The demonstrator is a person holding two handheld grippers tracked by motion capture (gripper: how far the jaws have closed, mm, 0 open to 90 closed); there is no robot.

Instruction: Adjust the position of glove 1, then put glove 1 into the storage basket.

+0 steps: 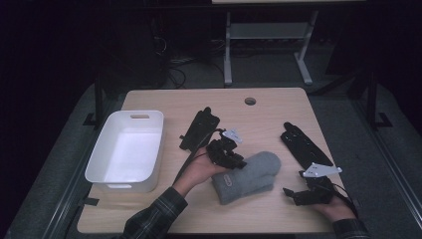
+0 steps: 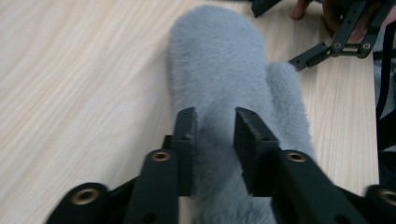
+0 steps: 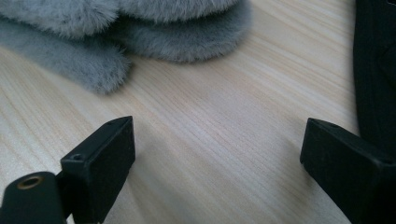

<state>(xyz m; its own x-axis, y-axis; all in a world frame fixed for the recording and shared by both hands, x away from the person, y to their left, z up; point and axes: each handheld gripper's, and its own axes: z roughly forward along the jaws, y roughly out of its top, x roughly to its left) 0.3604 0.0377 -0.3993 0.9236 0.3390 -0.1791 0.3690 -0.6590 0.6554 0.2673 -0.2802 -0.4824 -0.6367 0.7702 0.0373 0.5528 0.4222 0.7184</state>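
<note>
My left hand-held gripper (image 2: 214,135) hangs over the cuff end of the grey fleece mitten (image 2: 233,88), jaws partly parted astride its plush pile and, as far as I can tell, not pinching it. The mitten lies flat on the wood-grain table (image 2: 84,84), not yet lifted. My right hand-held gripper (image 3: 217,154) rests wide open and empty just beside it. The smooth white bin (image 1: 127,149) waits beyond my left hand-held gripper.

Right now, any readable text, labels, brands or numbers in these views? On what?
No text can be read in these views.
Mitten: a small tag near its cuff, too small and blurred to read.
Bin: plain white, no marking seen.
Two black gloves: no print can be made out.
</note>
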